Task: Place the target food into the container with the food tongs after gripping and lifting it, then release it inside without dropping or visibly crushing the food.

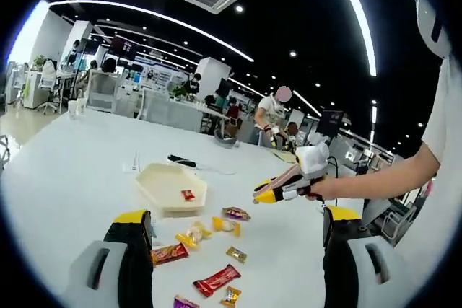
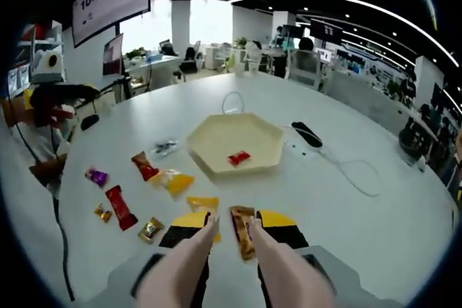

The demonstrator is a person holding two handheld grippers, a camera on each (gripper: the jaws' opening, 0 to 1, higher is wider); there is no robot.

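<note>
One cream six-sided tray is seen on the white table, and one small red sweet lies inside it, right of its middle in the right gripper view. In the left gripper view the same tray and red sweet are shown beyond the left gripper, whose yellow-tipped jaws are spread wide with nothing between them.

In the right gripper view, eight wrapped sweets are counted on the table outside the tray: a purple one, a long red one, two small gold ones, a red-orange one, a yellow bag, a yellow packet and a brown bar. One small clear wrapper lies just left of the tray.

The right gripper carries pale tongs between its jaws, so the jaws are closed on the tongs. The two tong tips are narrowly apart, and the brown bar lies between them; whether it is touched cannot be told. In the left gripper view this gripper is seen in a person's hand, above the table.

One black object with a thin cable lies right of the tray. Open table is left on the right side and beyond the tray, and the table's edge curves round well apart from the sweets.
</note>
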